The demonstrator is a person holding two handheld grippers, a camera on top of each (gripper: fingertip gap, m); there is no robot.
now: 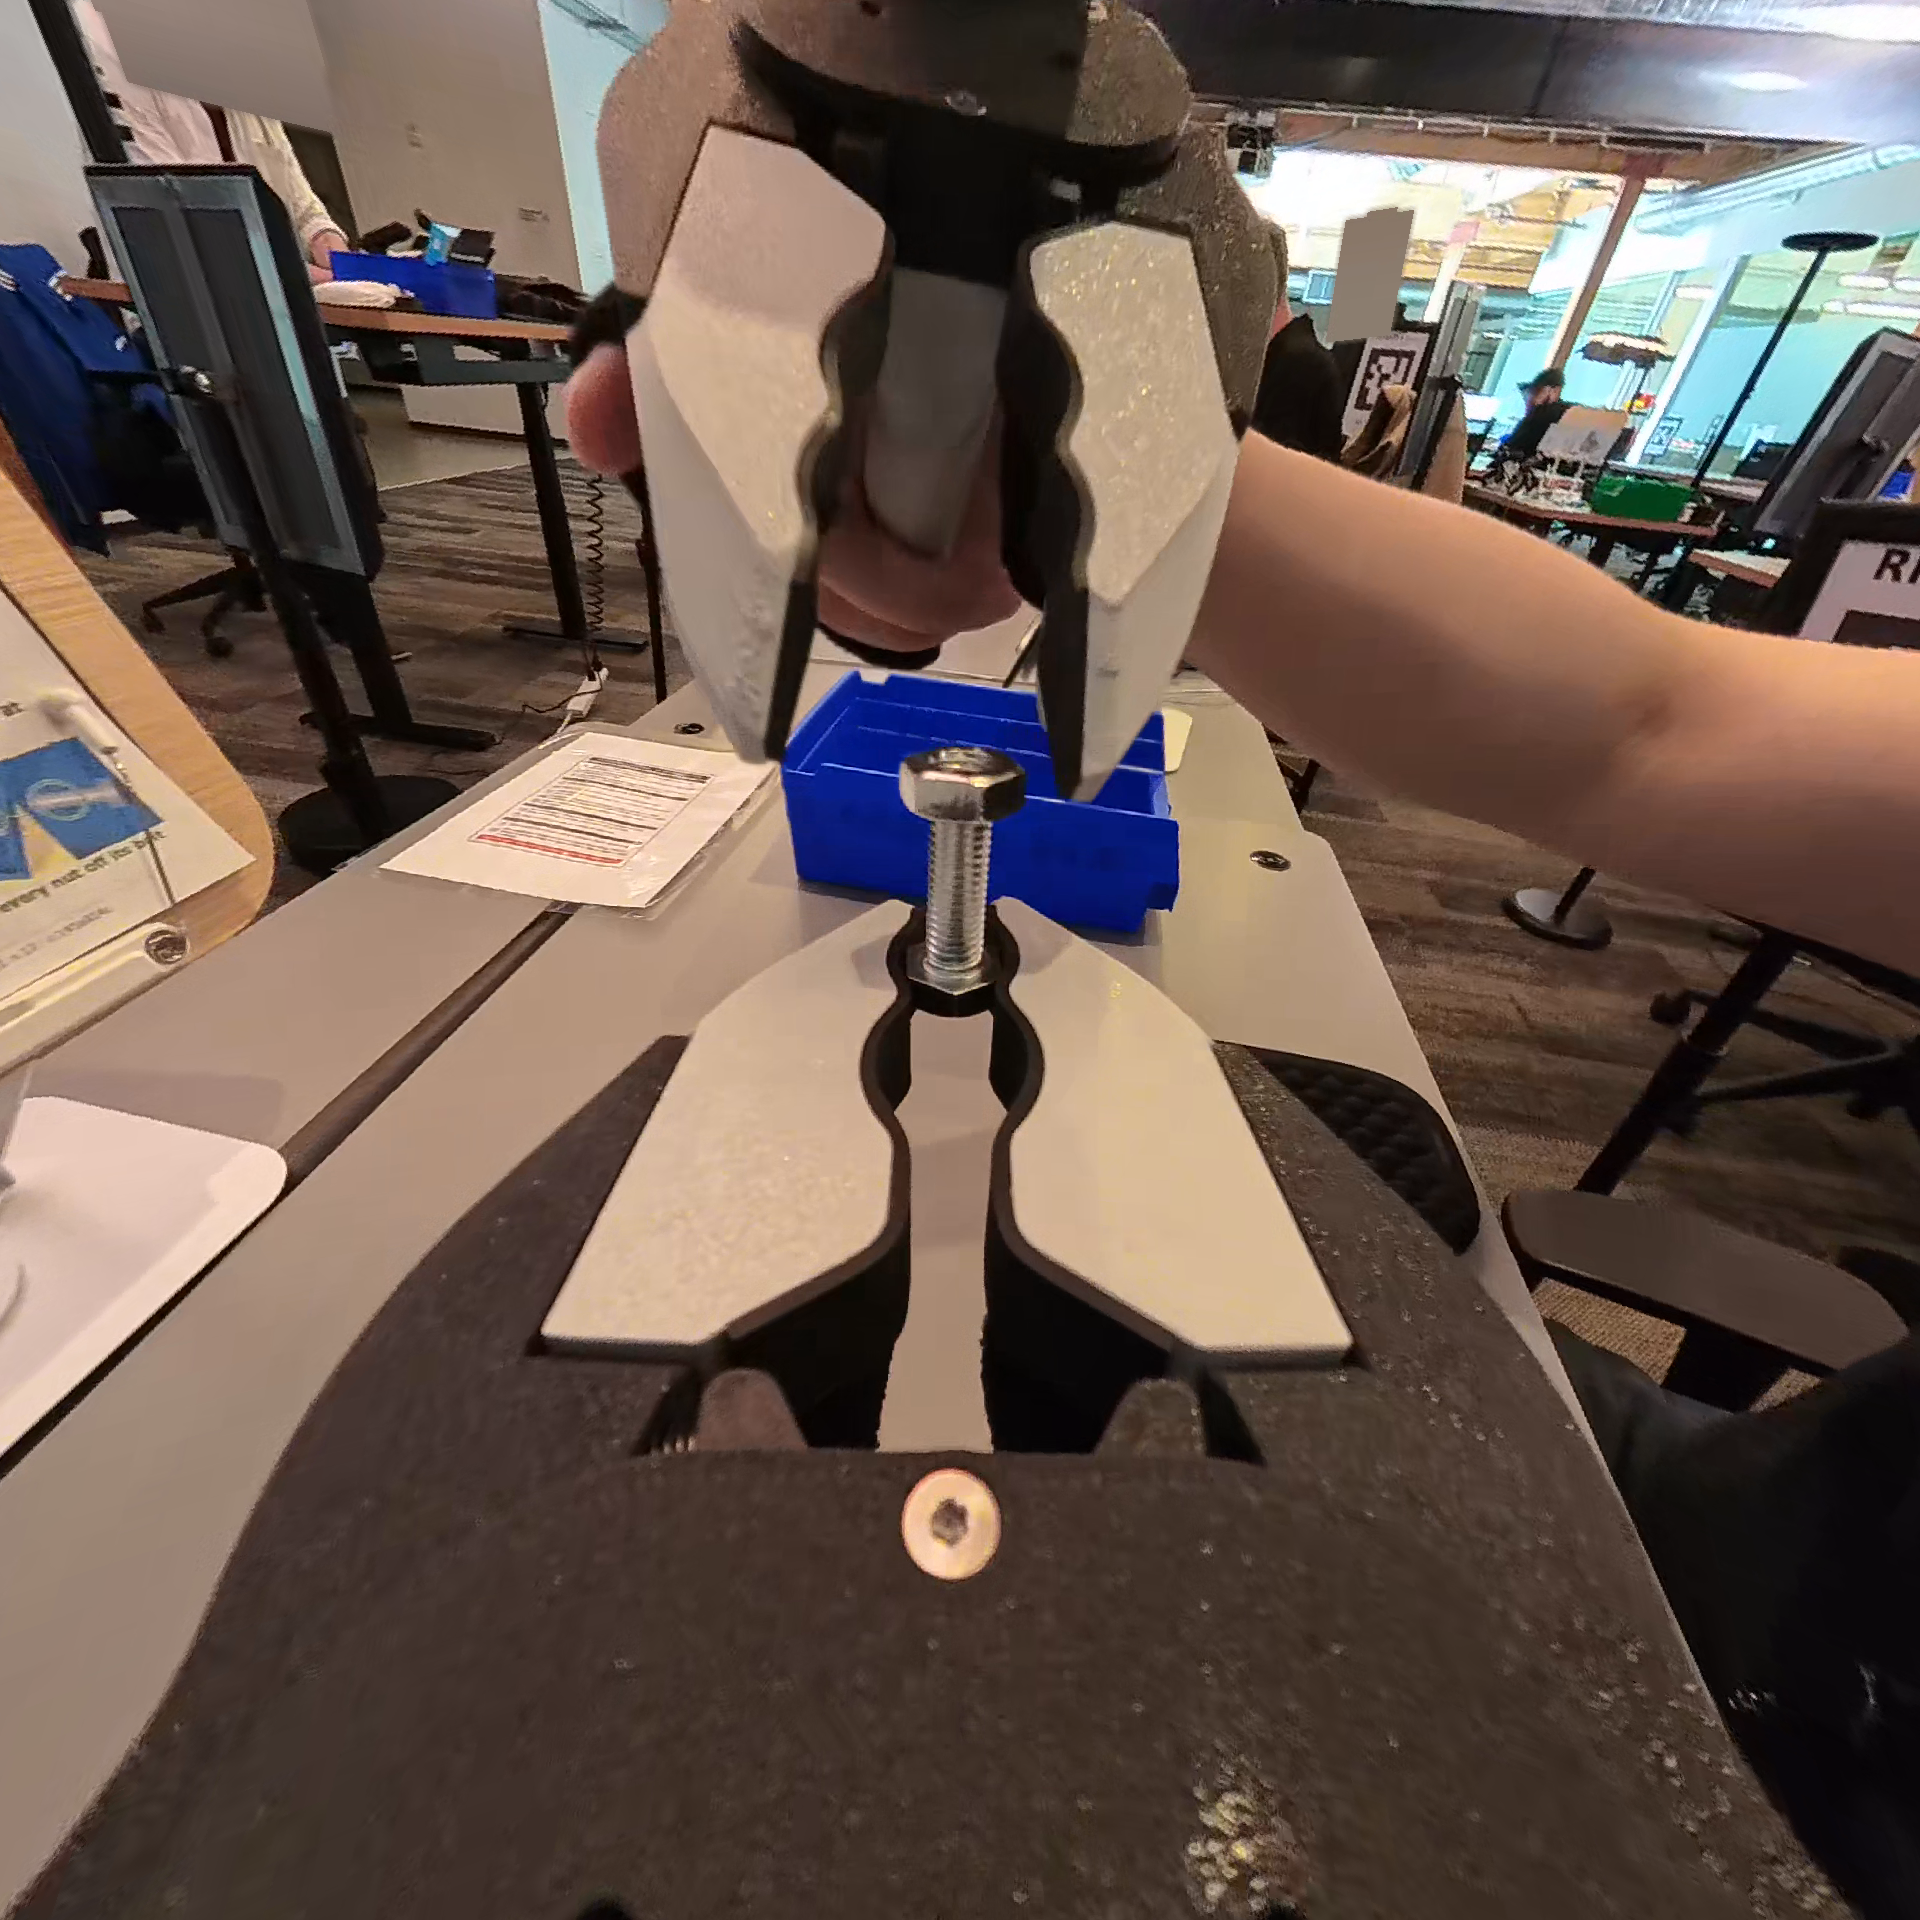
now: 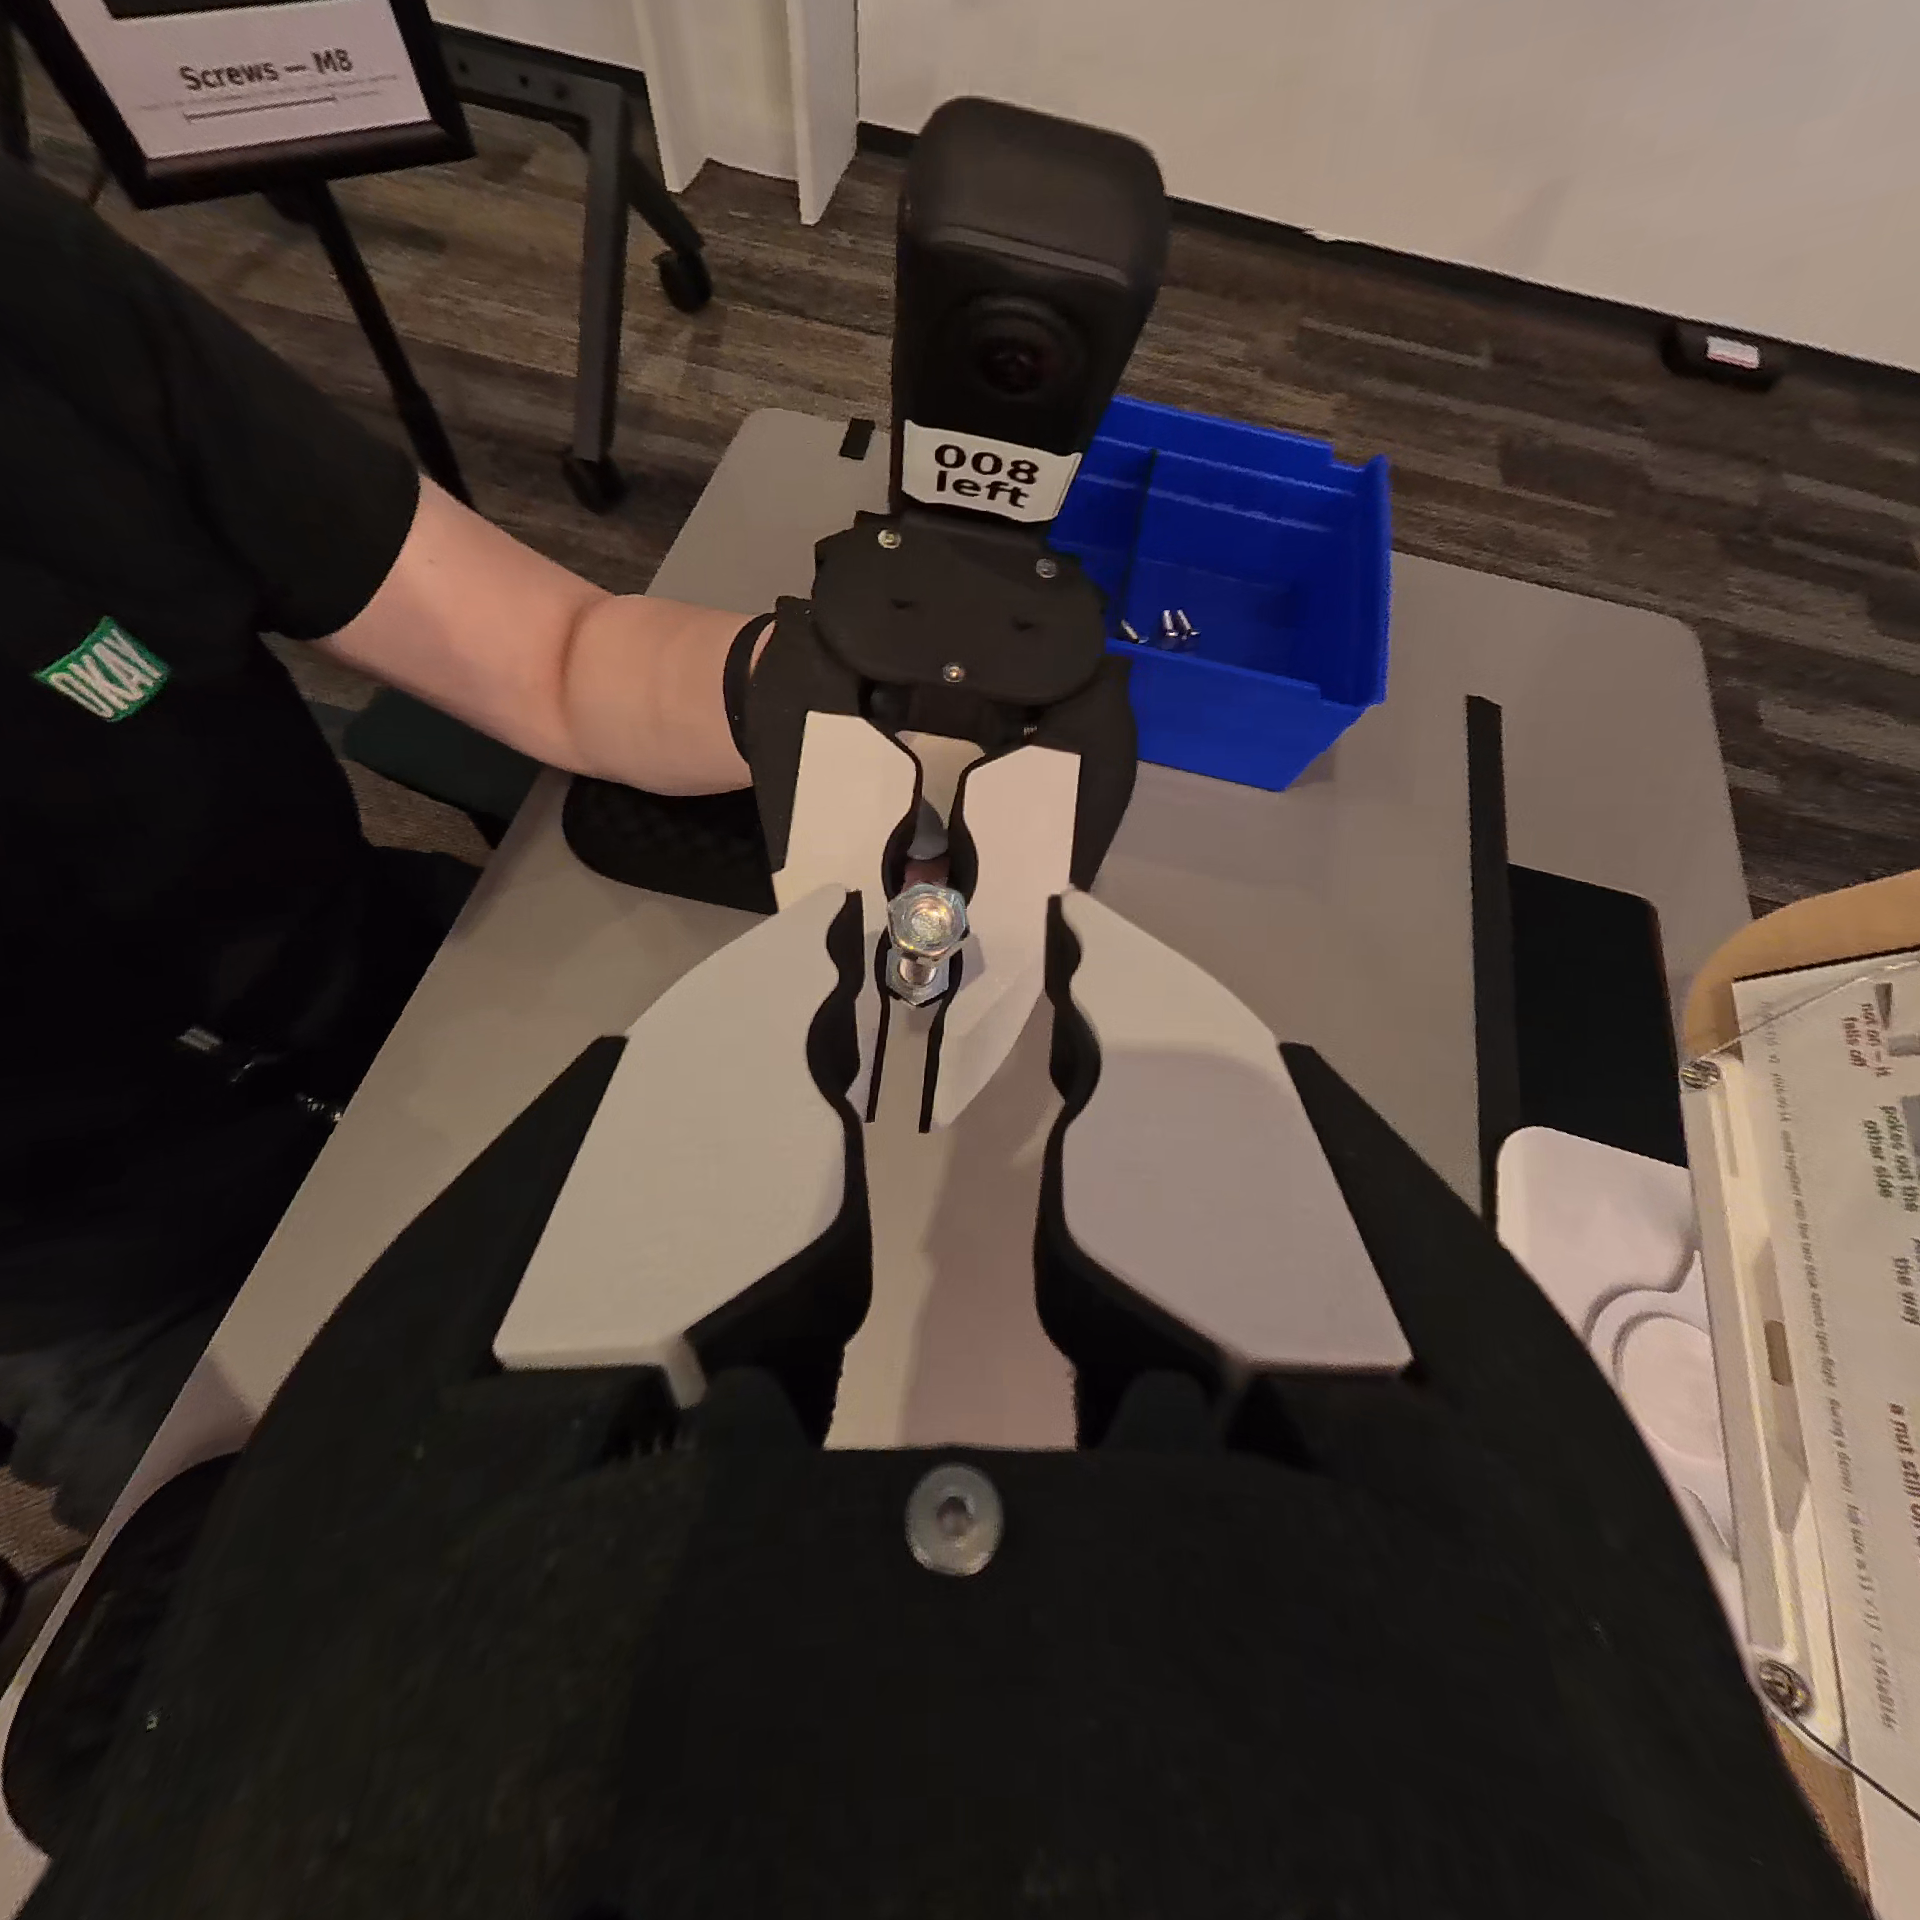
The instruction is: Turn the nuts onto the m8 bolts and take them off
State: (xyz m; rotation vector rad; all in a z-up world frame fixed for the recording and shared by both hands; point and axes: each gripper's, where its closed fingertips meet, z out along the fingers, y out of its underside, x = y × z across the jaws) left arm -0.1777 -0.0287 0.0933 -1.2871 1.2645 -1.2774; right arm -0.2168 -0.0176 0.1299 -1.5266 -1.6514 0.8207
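A: Start big. Where's the table point(image 2: 1299, 935) and bin point(image 2: 1247, 665) from your claws?

B: The table lies under both. The blue bin sits just beyond your left claw point(image 1: 951, 971), a few loose bolts in it, though they're too small to count.

A: And the bolt point(image 1: 958, 883)?

B: It stands upright, long axis vertical, straight below your right claw point(image 1: 925, 753). Its top hex sits between that claw's fingertips point(image 1: 1075, 727) and a touch lower, touching neither.

A: Which claw is nearer?

B: The left already has it. Your left claw is clenched on the lower hex at the foot of the bolt, so the shank rises clear above the fingers.

A: The right claw's state?

B: Released, jaws spread wider than the top hex, holding nothing.

A: Which hex is the nut?

B: I can't tell; both look alike from here.

A: Next move?

B: Probably straight down, then close on the top hex and twist.
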